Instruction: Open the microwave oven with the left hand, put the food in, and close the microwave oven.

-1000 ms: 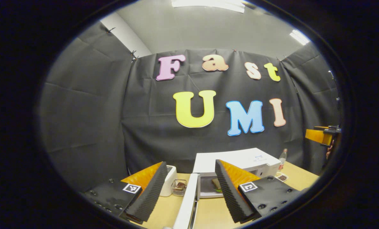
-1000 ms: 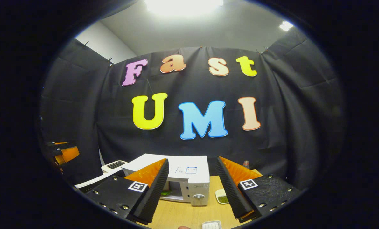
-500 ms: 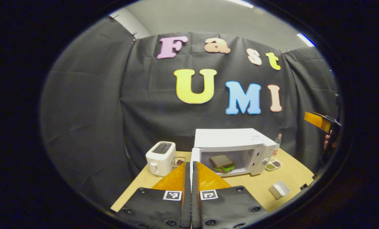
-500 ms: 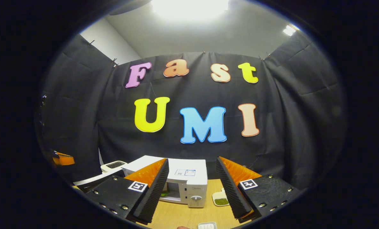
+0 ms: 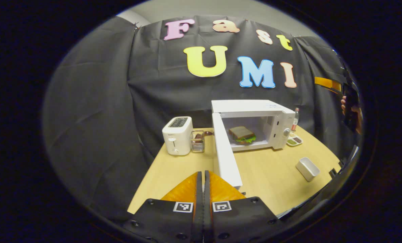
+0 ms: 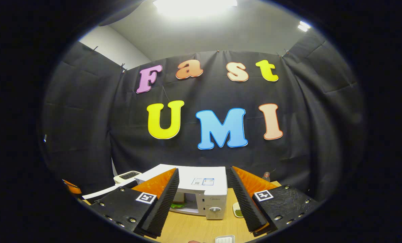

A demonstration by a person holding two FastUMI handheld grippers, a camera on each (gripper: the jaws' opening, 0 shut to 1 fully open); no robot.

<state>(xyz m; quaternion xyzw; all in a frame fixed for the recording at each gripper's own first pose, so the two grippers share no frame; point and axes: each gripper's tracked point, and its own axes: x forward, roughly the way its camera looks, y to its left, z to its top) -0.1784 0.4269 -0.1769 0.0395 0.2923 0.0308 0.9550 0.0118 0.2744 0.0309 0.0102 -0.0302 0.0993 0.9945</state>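
Nearest, in the left gripper view, the left gripper (image 5: pixel 203 179) has its two fingers pressed together with nothing between them, raised above the near edge of the wooden table (image 5: pixel 271 175). Just beyond its tips and slightly right, the microwave door (image 5: pixel 226 155) stands swung open toward the camera, apart from the fingers. Farther back sits the microwave oven (image 5: pixel 253 123), cavity exposed, with the sandwich (image 5: pixel 242 134) lying inside on the cavity floor, well ahead of the gripper. Left of the door: a small wire rack (image 5: pixel 197 141), then a white toaster (image 5: pixel 177 135). Right of the oven: a divided snack tray (image 5: pixel 294 140) and a bottle (image 5: pixel 295 118); nearer, a small white box (image 5: pixel 307 168).

In the right gripper view, the right gripper (image 6: pixel 202 199) is spread wide, holding nothing, raised well short of the oven (image 6: pixel 201 192), which shows between its fingers.
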